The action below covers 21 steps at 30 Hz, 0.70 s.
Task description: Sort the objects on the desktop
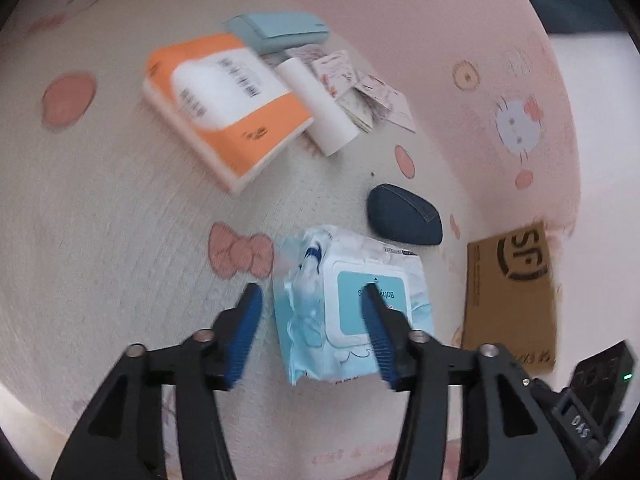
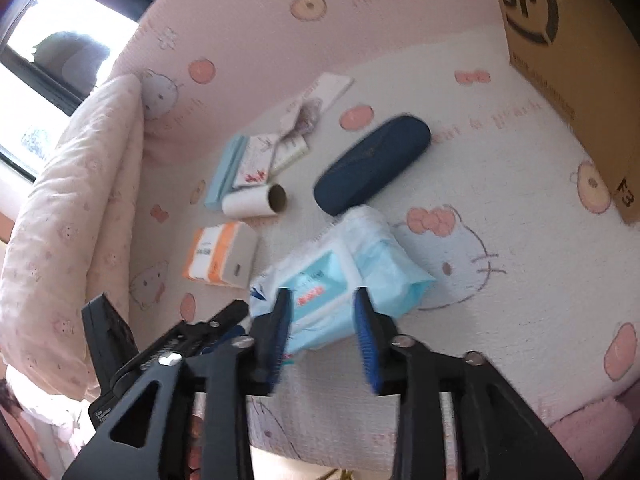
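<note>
Two black handheld grippers angle steeply down over a bed spread with a pink-and-cream cartoon-cat blanket (image 1: 120, 208). The left gripper (image 1: 312, 332) has its blue-padded jaws spread, one pad lying over the lid of a pale blue soft pack of baby wipes (image 1: 352, 304) at the frame's lower centre; "Baby" reads upside down on the lid. In the right wrist view, the right gripper (image 2: 322, 340) hangs with jaws parted above the same pack, pinching nothing. A navy oval glasses case (image 2: 372, 164) lies just beyond the pack. A brown cardboard box (image 2: 568, 60) printed "SF" stands at upper right. An orange-and-white tissue packet (image 1: 224, 104) lies at upper left, with unreadable print.
</note>
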Available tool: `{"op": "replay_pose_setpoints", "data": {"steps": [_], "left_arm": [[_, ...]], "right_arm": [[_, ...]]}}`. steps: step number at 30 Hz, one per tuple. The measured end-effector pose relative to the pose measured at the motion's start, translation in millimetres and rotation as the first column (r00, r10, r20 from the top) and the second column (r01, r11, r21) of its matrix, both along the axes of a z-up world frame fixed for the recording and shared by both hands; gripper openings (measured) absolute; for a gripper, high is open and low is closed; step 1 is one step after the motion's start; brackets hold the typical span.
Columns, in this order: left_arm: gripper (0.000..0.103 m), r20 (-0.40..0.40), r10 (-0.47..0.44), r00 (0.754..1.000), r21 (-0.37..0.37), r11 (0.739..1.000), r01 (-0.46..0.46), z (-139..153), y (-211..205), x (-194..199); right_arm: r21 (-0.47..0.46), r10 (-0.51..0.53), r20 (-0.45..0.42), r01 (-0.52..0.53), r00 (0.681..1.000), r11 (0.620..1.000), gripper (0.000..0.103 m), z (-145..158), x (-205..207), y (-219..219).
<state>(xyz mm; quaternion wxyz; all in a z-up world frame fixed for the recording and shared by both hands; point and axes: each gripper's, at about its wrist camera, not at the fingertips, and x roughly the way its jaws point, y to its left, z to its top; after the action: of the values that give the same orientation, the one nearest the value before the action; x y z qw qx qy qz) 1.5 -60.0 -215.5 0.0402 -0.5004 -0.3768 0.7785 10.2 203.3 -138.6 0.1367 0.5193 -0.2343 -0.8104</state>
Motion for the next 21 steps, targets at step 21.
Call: {"op": "replay_pose_setpoints", "data": {"steps": [21], "left_arm": [[0.066,0.070,0.109,0.992,0.236,0.964,-0.123,-59.9,-1.9,1.5]], "right_arm": [[-0.036,0.044,0.166,-0.039,0.985,0.999,0.058,-77.8,-69.2,19.7]]}}
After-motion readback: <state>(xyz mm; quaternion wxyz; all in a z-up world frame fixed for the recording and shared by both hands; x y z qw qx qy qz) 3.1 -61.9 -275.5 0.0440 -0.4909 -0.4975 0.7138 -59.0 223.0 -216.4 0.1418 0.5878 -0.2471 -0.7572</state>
